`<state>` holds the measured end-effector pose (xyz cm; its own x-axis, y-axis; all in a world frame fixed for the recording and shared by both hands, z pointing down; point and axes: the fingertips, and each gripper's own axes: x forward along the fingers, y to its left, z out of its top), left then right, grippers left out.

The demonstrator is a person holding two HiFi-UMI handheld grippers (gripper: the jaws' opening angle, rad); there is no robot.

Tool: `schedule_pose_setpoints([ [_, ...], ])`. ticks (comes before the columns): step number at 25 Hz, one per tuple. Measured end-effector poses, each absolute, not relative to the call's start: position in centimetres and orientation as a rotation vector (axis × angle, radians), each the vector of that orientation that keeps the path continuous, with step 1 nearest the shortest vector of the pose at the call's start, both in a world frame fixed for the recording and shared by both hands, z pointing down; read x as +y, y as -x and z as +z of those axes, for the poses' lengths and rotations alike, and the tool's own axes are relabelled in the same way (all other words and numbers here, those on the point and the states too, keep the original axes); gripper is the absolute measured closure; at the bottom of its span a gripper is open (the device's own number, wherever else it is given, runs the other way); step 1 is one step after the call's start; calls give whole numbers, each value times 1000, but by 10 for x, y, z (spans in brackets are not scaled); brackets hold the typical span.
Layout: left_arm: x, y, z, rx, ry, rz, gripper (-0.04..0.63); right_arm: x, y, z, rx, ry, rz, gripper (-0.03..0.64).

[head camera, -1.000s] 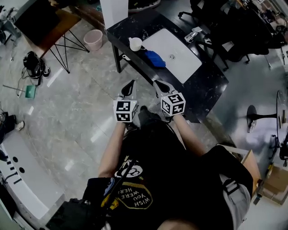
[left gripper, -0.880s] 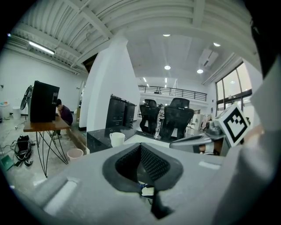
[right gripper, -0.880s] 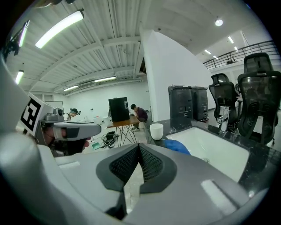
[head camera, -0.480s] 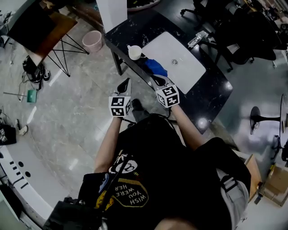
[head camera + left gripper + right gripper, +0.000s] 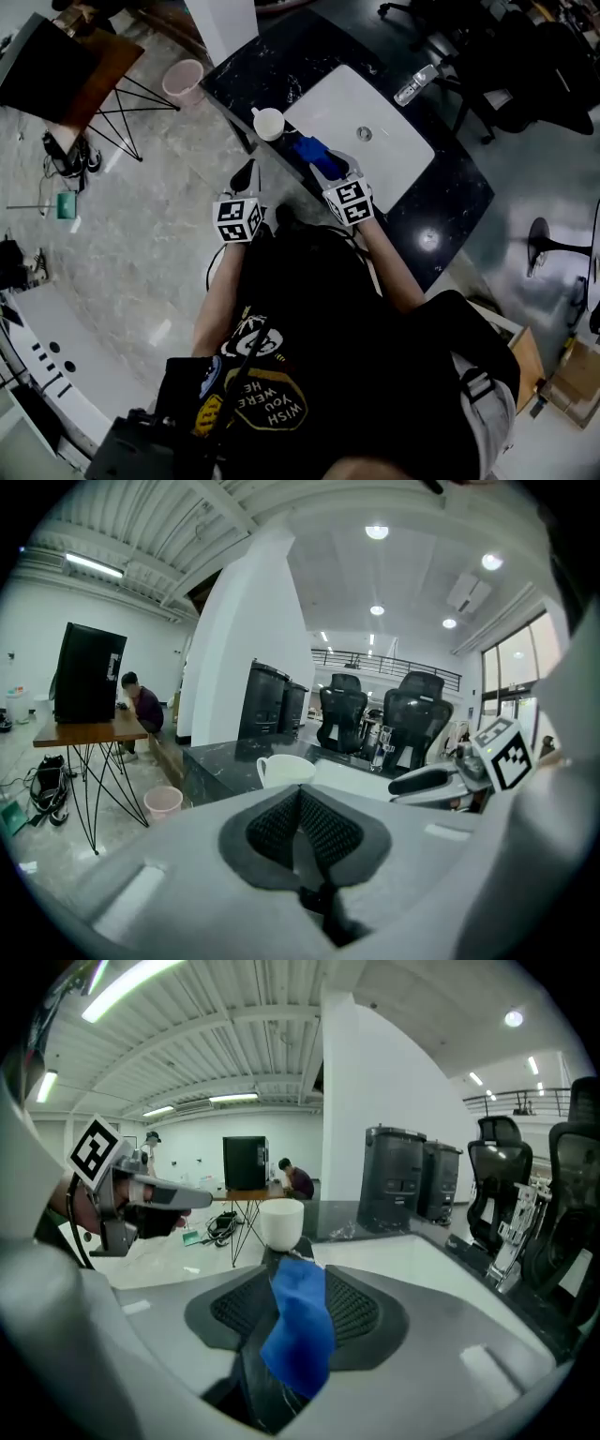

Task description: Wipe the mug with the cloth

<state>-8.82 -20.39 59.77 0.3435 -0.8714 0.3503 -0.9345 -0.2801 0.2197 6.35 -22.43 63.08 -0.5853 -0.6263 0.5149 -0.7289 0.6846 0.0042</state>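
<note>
A white mug point(image 5: 268, 123) stands at the near left edge of a black marble table point(image 5: 441, 187), next to a white mat point(image 5: 375, 122). A crumpled blue cloth point(image 5: 312, 152) lies just right of the mug. My right gripper point(image 5: 330, 167) reaches over the cloth. In the right gripper view its jaws are opening, the cloth point(image 5: 298, 1326) shows in the gap between them, and the mug point(image 5: 281, 1223) stands just beyond. My left gripper point(image 5: 246, 174) hangs off the table's edge, short of the mug point(image 5: 284, 770), jaws shut and empty.
A pink bucket point(image 5: 182, 81) sits on the floor left of the table. On the table's far side lies a clear bottle point(image 5: 413, 84), and a small round object point(image 5: 364, 134) rests on the mat. Black office chairs point(image 5: 525, 56) stand behind; a white pillar point(image 5: 220, 23) rises at the far left.
Both grippers have moved forward toward the table. The right one has come over the blue cloth and its jaws have parted. The left stays shut.
</note>
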Motion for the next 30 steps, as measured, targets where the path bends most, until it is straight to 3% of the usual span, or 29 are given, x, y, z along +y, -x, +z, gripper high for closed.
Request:
schedule_pose_setpoints([
  [2, -216, 87, 599, -1589, -2233, 231, 591, -232, -75, 649, -2359, -1014, 342, 368],
  [6, -233, 82, 606, -1565, -2256, 279, 591, -235, -75, 685, -2286, -916, 411, 295],
  [8, -242, 82, 608, -1555, -2263, 293, 591, -237, -70, 700, -2251, -883, 401, 318],
  [9, -247, 84, 609, -1554, -2263, 296, 591, -238, -68, 704, -2242, -877, 384, 378],
  [12, -265, 95, 610, -1565, -2250, 292, 591, -248, -60, 698, -2250, -889, 344, 465],
  [20, -304, 98, 619, -1515, -2206, 248, 591, -347, -24, 668, -2243, -1016, 294, 471],
  [30, -299, 92, 617, -1545, -2154, 119, 592, -285, -3, 650, -2312, -841, 199, 469],
])
